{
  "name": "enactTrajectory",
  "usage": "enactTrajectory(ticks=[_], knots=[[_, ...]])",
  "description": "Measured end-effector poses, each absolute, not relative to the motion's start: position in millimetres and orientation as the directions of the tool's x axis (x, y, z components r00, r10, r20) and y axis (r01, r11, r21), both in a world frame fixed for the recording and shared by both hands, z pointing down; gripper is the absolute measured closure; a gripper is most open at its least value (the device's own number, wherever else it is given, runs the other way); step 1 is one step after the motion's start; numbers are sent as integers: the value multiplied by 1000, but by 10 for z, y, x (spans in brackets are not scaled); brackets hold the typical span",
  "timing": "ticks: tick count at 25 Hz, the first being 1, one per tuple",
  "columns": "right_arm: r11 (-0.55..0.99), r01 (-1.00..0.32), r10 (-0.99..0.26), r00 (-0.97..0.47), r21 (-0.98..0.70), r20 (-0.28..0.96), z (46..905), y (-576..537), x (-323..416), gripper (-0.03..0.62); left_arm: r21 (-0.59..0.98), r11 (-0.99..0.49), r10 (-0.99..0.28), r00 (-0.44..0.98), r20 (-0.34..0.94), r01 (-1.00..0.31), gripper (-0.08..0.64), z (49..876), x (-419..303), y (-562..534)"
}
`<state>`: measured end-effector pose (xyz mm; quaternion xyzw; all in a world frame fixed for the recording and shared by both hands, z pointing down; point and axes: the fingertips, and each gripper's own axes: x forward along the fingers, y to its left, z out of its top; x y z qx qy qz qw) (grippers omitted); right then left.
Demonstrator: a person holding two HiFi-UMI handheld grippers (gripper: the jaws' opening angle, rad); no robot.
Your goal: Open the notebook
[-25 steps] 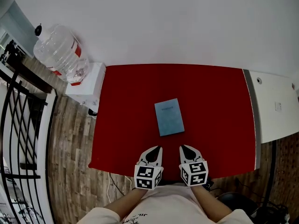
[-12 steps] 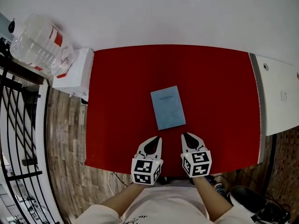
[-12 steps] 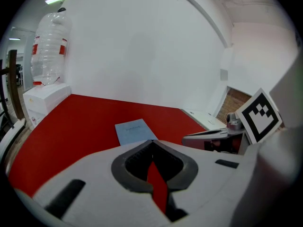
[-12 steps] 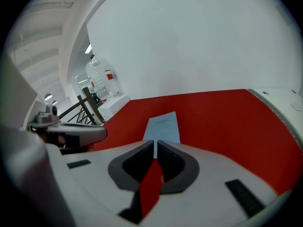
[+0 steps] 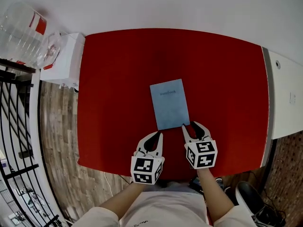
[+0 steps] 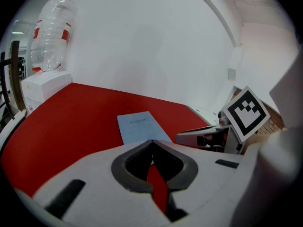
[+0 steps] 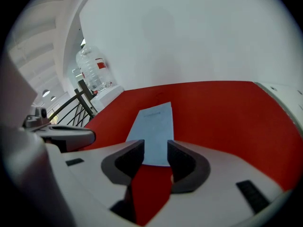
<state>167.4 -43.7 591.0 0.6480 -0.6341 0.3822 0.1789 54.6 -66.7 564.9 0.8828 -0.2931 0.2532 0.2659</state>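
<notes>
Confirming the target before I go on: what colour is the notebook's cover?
Light blue. The notebook shows best in the head view.

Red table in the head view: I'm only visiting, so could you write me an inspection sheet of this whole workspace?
Surface: red table, bare apart from one item.
Job's things: light blue notebook, closed, lying flat near the middle.
Clutter: nothing seen.
Grippers: left gripper shut and empty, short of the notebook; right gripper open, its jaws have just been opening, nothing between them, aimed at the notebook's near edge.
Cables: thin white cable on the floor by the table's near left corner.
Surroundings: white wall; wooden floor; water bottle on a white stand; black railing at left; white counter at right.
</notes>
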Motion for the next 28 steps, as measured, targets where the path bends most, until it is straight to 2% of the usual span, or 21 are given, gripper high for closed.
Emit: enactTrajectory(ticks=[6,8,23,28], knots=[[-120,-946,-651,-153,-300,744,6157,-649,1831,370,315,-677,-383,684,620,-665,552,5823,547,-812],[-103,-940,-631,-191,-325,752,6234,-691,1819,356,318,-670,-382,679,627,-671,552,5874,536,-831],[-88,-897,-539,-323,-433,778,6566,-814,1745,353,345,-648,-352,669,654,-678,554,6120,499,-790],[-49,-920,-497,-314,-388,809,6621,-829,1751,358,350,-641,-352,666,657,-683,552,6150,494,-782]])
